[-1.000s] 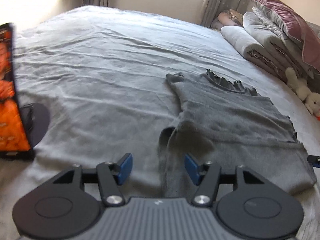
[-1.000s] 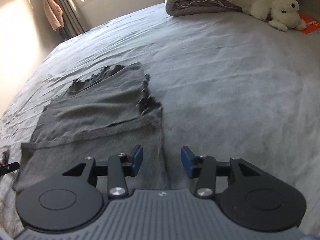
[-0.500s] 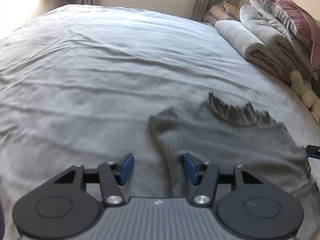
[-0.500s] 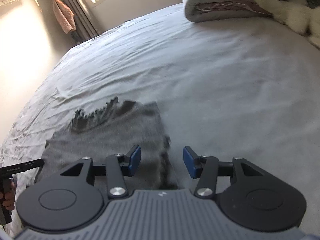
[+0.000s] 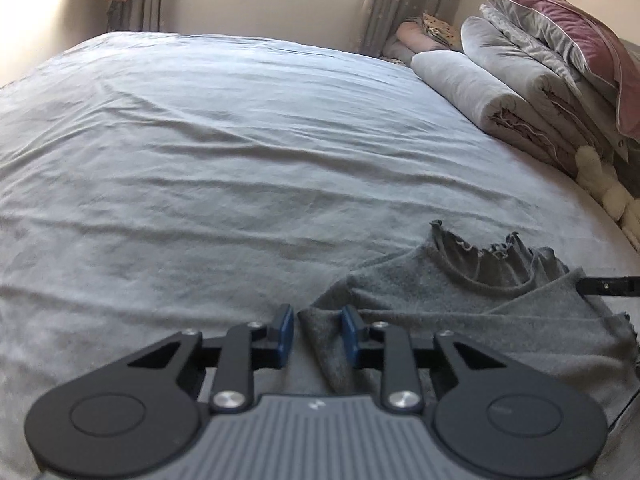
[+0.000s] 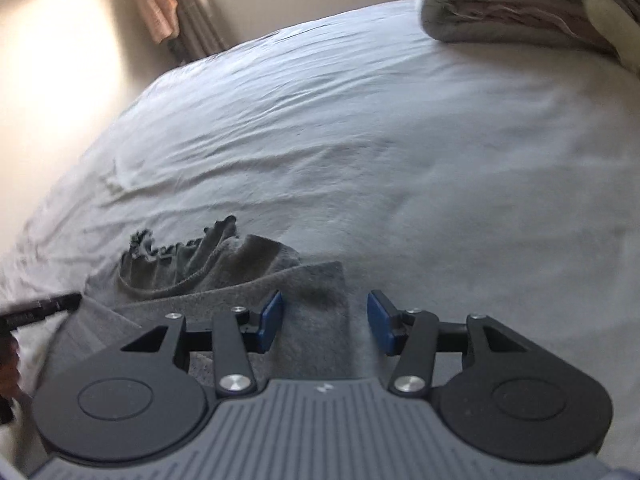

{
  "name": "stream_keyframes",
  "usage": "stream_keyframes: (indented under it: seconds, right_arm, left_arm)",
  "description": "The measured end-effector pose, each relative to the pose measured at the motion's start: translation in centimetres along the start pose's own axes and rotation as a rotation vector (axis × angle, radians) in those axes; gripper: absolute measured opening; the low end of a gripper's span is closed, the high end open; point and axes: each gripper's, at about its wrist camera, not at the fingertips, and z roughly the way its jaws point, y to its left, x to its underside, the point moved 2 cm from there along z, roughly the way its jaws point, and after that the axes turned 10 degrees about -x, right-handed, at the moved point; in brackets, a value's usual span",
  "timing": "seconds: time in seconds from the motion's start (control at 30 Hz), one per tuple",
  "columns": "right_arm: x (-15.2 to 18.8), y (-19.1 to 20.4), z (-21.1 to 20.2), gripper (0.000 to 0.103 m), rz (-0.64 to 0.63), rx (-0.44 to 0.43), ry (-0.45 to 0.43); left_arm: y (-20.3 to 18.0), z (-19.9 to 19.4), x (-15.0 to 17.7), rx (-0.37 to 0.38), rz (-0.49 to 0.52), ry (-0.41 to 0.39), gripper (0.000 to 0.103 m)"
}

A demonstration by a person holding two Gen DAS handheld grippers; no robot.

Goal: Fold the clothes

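Note:
A grey knit top (image 5: 460, 300) with a ruffled neckline (image 5: 488, 252) lies on the grey bedsheet (image 5: 240, 160); a folded layer of it reaches up toward the collar. My left gripper (image 5: 318, 330) is at the top's left corner, its jaws closing, with a bunched fold of cloth between them; the right pad (image 5: 351, 330) touches it and the left pad stands just off it. My right gripper (image 6: 325, 322) is open over the top's (image 6: 312, 308) right edge, cloth between the pads. Each view shows the other gripper's black finger: (image 5: 608, 286), (image 6: 40, 308).
Rolled duvets and pillows (image 5: 520, 80) are stacked along the bed's right side, with a white plush toy (image 5: 600, 192) below them. The same bedding roll (image 6: 500, 12) shows in the right wrist view. A window, curtains and a hanging pink cloth (image 6: 160, 8) are at the far wall.
Both grippers slid forward along the top toward its neckline, and the cloth bunched up there. The left jaws narrowed around the left corner. The orange object left the left view.

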Motion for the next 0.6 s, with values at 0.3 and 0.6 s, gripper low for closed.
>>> stream_keyframes:
  seconds: [0.3, 0.6]
  right_arm:
    - [-0.4, 2.1, 2.2, 0.047, -0.126, 0.079, 0.041]
    - [-0.5, 3.9, 2.1, 0.016, -0.174, 0.12, 0.035]
  left_arm:
    - [-0.8, 0.7, -0.7, -0.024, 0.03, 0.005, 0.022]
    - [-2.4, -0.2, -0.6, -0.063, 0.101, -0.053, 0.004]
